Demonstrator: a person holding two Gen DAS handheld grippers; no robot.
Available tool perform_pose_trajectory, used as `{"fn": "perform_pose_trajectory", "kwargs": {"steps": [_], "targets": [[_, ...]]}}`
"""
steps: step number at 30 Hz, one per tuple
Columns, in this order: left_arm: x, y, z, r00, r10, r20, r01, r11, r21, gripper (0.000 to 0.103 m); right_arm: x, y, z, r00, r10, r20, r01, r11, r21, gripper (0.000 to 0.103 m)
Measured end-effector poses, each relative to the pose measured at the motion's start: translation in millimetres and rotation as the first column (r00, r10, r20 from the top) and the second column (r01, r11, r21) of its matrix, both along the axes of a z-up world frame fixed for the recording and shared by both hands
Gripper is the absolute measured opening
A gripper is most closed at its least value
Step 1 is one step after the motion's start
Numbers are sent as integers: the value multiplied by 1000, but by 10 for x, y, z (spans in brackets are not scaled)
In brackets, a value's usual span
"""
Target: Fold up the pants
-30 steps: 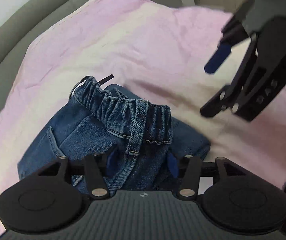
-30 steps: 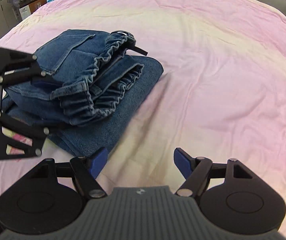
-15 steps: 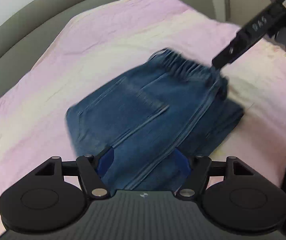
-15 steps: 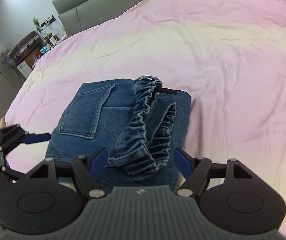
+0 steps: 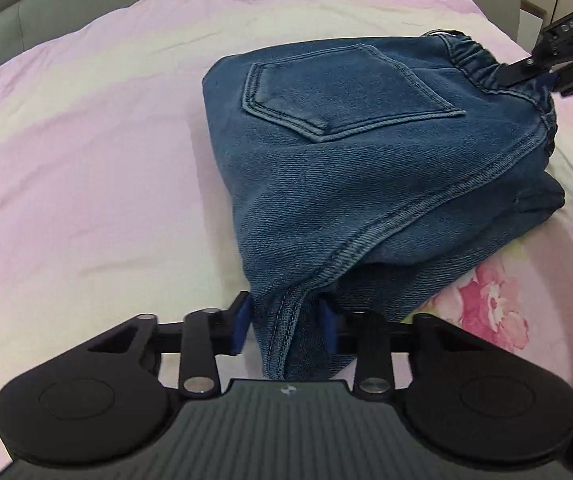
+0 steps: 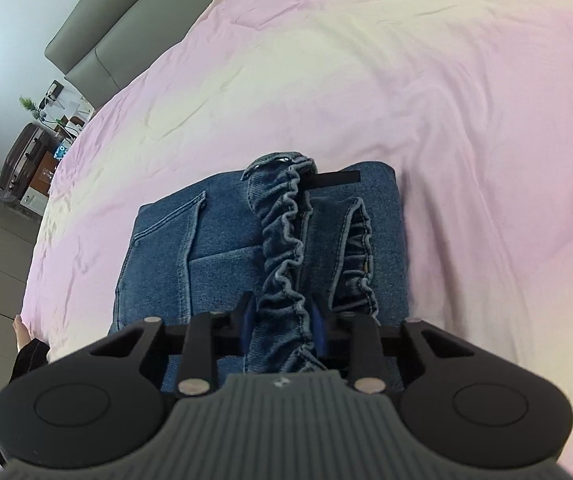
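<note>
Denim pants [image 5: 366,168] lie folded on the pink bed [image 5: 86,160]; left tongs [image 5: 284,330] pinch a seam fold; right tongs [image 6: 282,328] clamp the waistband [image 6: 286,248] (elasticated).

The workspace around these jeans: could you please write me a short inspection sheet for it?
Surface: bed with a wrinkled pink and cream sheet, floral print near the edge.
Job's things: folded jeans, back pocket up, elastic waistband bunched.
Clutter: nothing seen on the bed.
Grippers: left gripper shut on a seamed jeans edge; right gripper shut on the waistband.
Cables: nothing seen.
Surroundings: grey headboard; cluttered cabinet beside the bed.
</note>
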State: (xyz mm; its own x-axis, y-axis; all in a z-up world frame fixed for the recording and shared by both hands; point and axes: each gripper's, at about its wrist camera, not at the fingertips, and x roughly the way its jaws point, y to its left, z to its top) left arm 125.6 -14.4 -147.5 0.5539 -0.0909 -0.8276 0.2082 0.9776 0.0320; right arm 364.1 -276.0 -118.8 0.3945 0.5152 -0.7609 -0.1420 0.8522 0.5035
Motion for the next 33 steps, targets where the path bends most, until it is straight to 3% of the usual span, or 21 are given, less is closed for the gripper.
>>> {"fn": "perform_pose_trajectory", "kwargs": {"steps": [5, 8, 13, 17, 22, 25, 27, 33], "targets": [[-73, 114, 54, 1000, -20, 24, 20, 1000, -8, 24, -254, -33, 568, 989, -13, 145, 11, 1000, 17, 3], [-120, 151, 84, 999, -41, 32, 41, 999, -10, 23, -429, -140, 694, 983, -26, 183, 28, 1000, -3, 1], [-149, 116, 32, 995, -97, 8, 97, 995, 40, 22, -582, -320, 48, 994, -74, 77, 82, 991, -106, 0], [-182, 239, 25, 994, -102, -47, 103, 995, 16, 18, -666, -290, -383, 995, -91, 43, 97, 982, -162, 0], [-267, 310, 226, 987, -141, -75, 143, 989, 19, 9, -599, -247, -248, 997, -57, 43, 64, 979, -193, 5], [-317, 330, 431, 982, -182, -43, 183, 983, 31, 14, -620, -259, -14, 995, -34, 97, 54, 976, -211, 31], [-279, 394, 570, 985, -175, -15, 175, 985, 8, 15, -644, -286, 116, 992, -26, 127, 50, 981, -187, 62], [324, 350, 723, 998, -55, 36, 58, 993, -104, 23, -307, -392, 144, 987, -119, 105, 122, 992, -17, 69]]}}
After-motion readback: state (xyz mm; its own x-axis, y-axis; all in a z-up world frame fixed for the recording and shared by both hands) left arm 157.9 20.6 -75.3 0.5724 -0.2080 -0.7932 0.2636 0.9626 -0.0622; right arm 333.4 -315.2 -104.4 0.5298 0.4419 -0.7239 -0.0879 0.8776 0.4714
